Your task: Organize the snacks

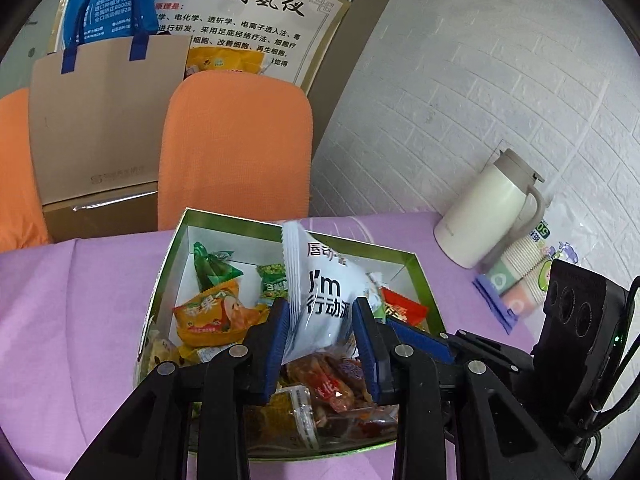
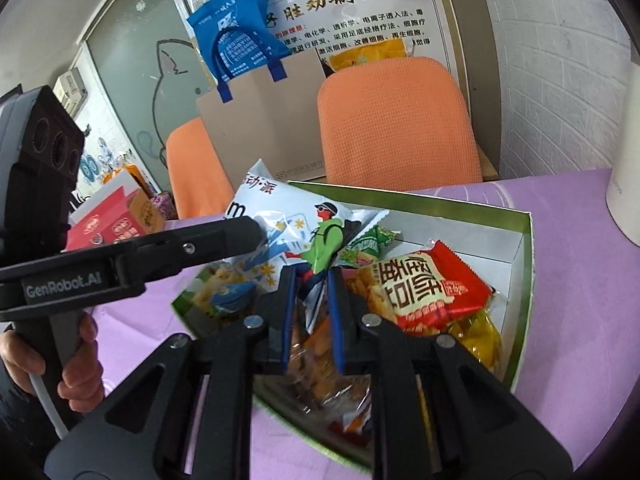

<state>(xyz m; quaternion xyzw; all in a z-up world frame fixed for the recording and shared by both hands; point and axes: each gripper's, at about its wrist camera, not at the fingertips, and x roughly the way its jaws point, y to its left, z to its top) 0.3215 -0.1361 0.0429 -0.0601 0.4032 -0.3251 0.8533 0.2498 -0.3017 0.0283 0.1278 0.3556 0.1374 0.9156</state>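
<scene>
A white snack bag (image 1: 320,292) with black lettering is held above an open green-rimmed box (image 1: 416,264) of mixed snacks on the purple tablecloth. My left gripper (image 1: 322,320) is shut on the bag's puffy middle. In the right wrist view the same white snack bag (image 2: 296,220) has its lower corner pinched between the pads of my right gripper (image 2: 312,292). The left gripper's finger (image 2: 224,240) comes in from the left, with a hand (image 2: 80,360) on its handle. Inside the box lie an orange packet (image 1: 212,316), green packets (image 1: 212,268) and a red packet (image 2: 424,288).
A white thermos jug (image 1: 488,212) and a pack of paper cups (image 1: 520,280) stand on the table at the right by the brick wall. Orange chairs (image 1: 236,148) and a brown paper bag (image 1: 100,120) sit behind the table. Red cartons (image 2: 108,228) are at the left.
</scene>
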